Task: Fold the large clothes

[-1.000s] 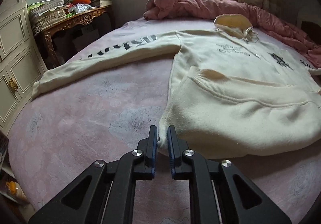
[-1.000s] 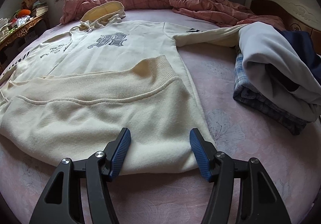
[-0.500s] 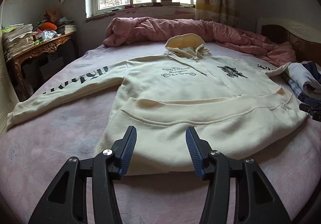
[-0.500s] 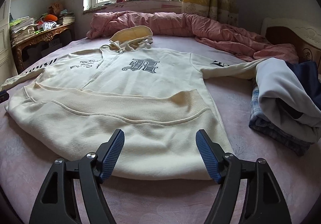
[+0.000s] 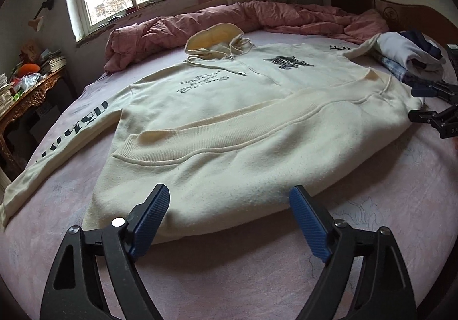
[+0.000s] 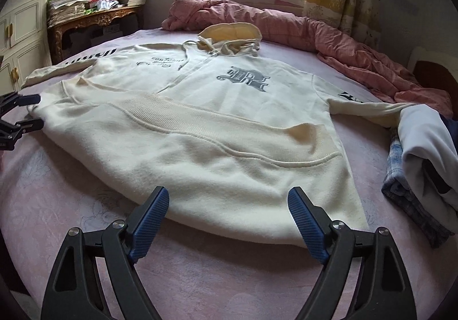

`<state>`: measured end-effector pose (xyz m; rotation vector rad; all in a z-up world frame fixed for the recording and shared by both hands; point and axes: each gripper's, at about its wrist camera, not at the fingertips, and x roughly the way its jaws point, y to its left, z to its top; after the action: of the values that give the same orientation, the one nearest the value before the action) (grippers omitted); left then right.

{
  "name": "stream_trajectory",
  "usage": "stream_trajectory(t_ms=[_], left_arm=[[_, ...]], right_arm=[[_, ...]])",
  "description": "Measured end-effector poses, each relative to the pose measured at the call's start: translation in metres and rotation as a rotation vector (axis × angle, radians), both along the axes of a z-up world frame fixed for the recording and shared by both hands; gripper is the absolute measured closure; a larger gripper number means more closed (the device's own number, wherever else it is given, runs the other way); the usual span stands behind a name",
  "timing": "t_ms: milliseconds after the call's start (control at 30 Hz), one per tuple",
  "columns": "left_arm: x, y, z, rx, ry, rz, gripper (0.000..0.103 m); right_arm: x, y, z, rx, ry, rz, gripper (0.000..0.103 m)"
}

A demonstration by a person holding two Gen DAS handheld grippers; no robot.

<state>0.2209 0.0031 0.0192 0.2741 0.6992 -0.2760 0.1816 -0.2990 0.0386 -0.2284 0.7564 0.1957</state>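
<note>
A cream hoodie [image 5: 237,119] [image 6: 200,133] lies face up on the pink bed, its bottom hem folded up over the body and both sleeves spread out sideways. My left gripper [image 5: 229,219] hovers at the near folded edge, jaws still opening, nothing pressed between its blue pads. My right gripper [image 6: 229,219] stands the same way over the near right part of the fold, jaws opening and empty. Each gripper also shows at the edge of the other's view: the right gripper [image 5: 429,105], the left gripper [image 6: 20,113].
A bunched pink quilt [image 6: 315,33] runs along the far side under the window. A pile of folded clothes [image 6: 423,162] [image 5: 406,59] covers the hoodie's right cuff. A cluttered gilt side table [image 6: 91,16] and white cabinets [image 6: 20,33] stand to the left.
The left gripper let go of the hoodie's near left corner and opened wide. The right gripper opened wider. Both pulled back and rolled, so more of the room and hoodie shows.
</note>
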Motion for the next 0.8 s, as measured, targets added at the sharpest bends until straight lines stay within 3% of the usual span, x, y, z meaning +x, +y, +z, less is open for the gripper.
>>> stream_trajectory(t_ms=[133,200,267,367,400,433,467,567,600,633,700,800], left_arm=[[-0.001,-0.002,-0.003,0.097,-0.029,0.001,0.009],[0.008,-0.001,-0.012,0.145,0.016,0.033,0.009],[0.015,0.004,-0.018,0.139,0.042,0.063,0.007],[0.021,0.015,-0.016,0.122,0.014,0.155,0.007],[0.024,0.02,-0.016,0.118,0.013,0.188,0.012],[0.026,0.025,-0.016,0.114,0.016,0.218,0.029],[0.029,0.03,-0.017,0.099,0.023,0.243,0.036],[0.028,0.036,-0.015,0.045,0.035,0.223,0.056],[0.026,0.034,-0.014,0.055,0.022,0.227,0.066],[0.024,0.033,-0.013,0.067,0.01,0.229,0.078],[0.019,0.031,-0.012,0.081,-0.006,0.235,0.086],[0.012,0.038,-0.011,0.037,0.016,0.267,0.089]], right_arm=[[0.002,0.011,-0.016,-0.099,0.068,-0.014,0.016],[0.0,0.011,-0.016,-0.105,0.059,-0.009,0.016],[0.002,0.01,-0.016,-0.116,0.058,-0.025,0.016],[0.005,0.007,-0.017,-0.154,0.055,-0.07,0.016],[0.006,0.005,-0.016,-0.16,0.05,-0.097,0.016],[0.008,0.001,-0.016,-0.166,0.047,-0.126,0.017],[0.01,-0.003,-0.016,-0.166,0.048,-0.151,0.02],[0.015,-0.02,-0.016,-0.144,0.068,-0.197,0.044],[0.016,-0.026,-0.016,-0.142,0.074,-0.218,0.061],[0.018,-0.033,-0.016,-0.132,0.081,-0.233,0.072],[0.018,-0.042,-0.015,-0.067,0.102,-0.224,0.09],[0.01,-0.04,-0.01,-0.074,0.083,-0.214,0.096]])
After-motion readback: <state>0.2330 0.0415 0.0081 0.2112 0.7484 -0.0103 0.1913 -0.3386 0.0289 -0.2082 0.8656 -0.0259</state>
